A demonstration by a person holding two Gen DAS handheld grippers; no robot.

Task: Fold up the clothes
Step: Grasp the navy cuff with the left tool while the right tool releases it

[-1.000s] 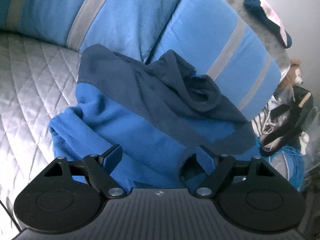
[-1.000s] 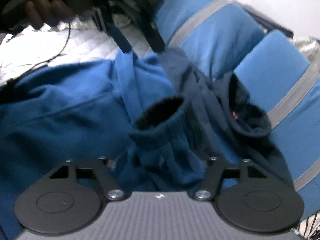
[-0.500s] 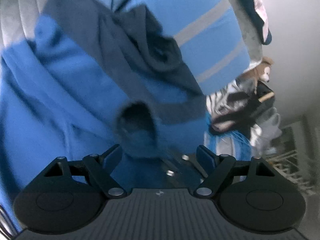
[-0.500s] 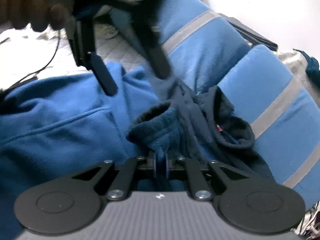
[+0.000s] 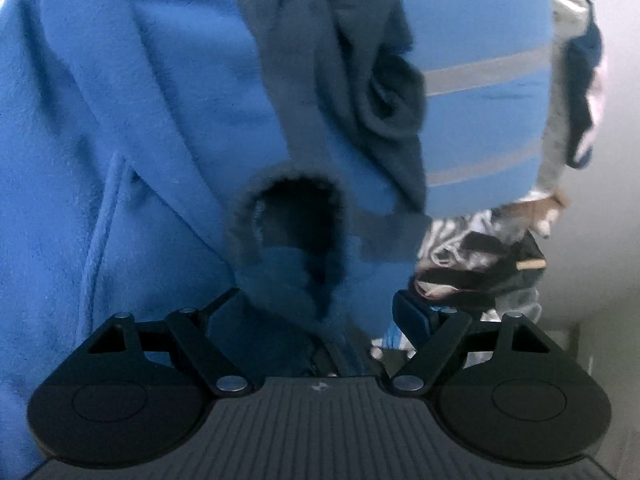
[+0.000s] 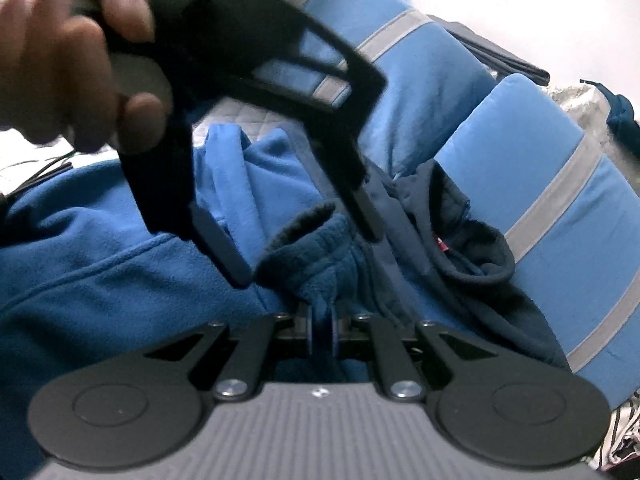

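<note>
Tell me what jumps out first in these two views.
The blue fleece fills both views, its dark sleeve cuff gaping open at centre. The right gripper has its jaws shut on the sleeve just below that cuff, while the left gripper, held by a hand at top left, hangs open over it. Blue striped pillows lie behind.

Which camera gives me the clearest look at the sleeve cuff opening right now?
The left wrist view: the sleeve cuff faces the lens, its dark opening showing fully between the open left gripper fingers. The right wrist view shows the cuff only edge-on, bunched where the right gripper is shut on it, and partly crossed by the left gripper's finger.
</note>
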